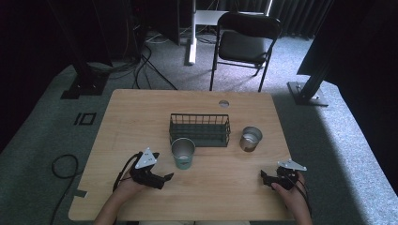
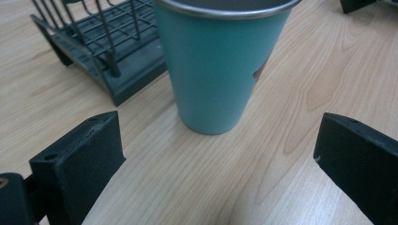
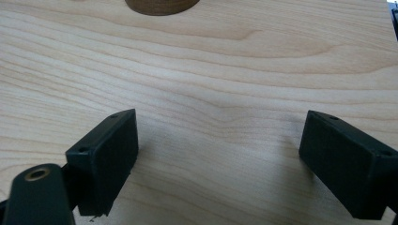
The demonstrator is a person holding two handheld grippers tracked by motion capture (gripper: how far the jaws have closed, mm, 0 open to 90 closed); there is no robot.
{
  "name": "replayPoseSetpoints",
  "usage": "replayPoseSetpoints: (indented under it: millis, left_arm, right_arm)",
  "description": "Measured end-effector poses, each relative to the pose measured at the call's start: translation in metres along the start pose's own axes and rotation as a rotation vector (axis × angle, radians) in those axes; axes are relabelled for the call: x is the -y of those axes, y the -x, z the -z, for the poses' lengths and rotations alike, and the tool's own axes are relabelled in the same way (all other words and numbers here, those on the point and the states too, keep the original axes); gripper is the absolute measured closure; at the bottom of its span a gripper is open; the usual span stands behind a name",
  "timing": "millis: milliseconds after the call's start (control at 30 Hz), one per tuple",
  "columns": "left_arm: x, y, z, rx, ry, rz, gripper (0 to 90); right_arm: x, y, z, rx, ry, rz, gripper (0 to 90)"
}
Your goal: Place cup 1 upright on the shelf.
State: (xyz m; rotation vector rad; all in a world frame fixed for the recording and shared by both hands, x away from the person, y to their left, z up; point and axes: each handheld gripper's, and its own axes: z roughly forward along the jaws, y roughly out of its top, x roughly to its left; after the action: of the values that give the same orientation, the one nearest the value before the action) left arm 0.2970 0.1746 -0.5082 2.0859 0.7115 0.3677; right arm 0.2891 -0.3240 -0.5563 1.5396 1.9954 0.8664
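A teal metal cup (image 1: pixel 182 153) stands upright on the wooden table (image 1: pixel 141 117), just in front of a dark wire basket (image 1: pixel 200 129). A brown metal cup (image 1: pixel 250 138) stands to the right of the basket. My left gripper (image 1: pixel 165 178) rests low at the front left, open, pointing at the teal cup (image 2: pixel 220 70), which stands a short way beyond its jaws and apart from them. My right gripper (image 1: pixel 264 177) is at the front right, open with nothing between its jaws. In the right gripper view the base of the brown cup (image 3: pixel 162 5) shows at the top edge.
A round cable hole (image 1: pixel 224 103) sits near the table's far edge. Beyond the table are a black folding chair (image 1: pixel 246 42), stand legs and cables on grey carpet. The basket (image 2: pixel 108 42) lies left of the teal cup in the left gripper view.
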Motion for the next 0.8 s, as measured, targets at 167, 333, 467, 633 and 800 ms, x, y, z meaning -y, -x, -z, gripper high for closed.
replayPoseSetpoints:
  millis: [167,333,467,633,800]
  left_arm:
    - [-0.005,0.001,-0.006,0.009,0.011,0.0,2.3]
    - [-0.01,0.001,-0.011,0.01,0.02,-0.008,2.3]
    - [-0.014,0.003,-0.015,0.019,0.025,-0.009,2.3]
    - [-0.02,0.004,-0.021,0.03,0.038,0.001,2.3]
    - [-0.023,0.005,-0.029,0.029,0.024,-0.002,2.3]
  right_arm:
    - [0.0,0.0,0.0,0.0,0.0,0.0,11.7]
    - [0.0,0.0,0.0,0.0,0.0,0.0,11.7]
    - [0.0,0.0,0.0,0.0,0.0,0.0,11.7]
    - [0.0,0.0,0.0,0.0,0.0,0.001,11.7]
    - [0.0,0.0,0.0,0.0,0.0,0.0,11.7]
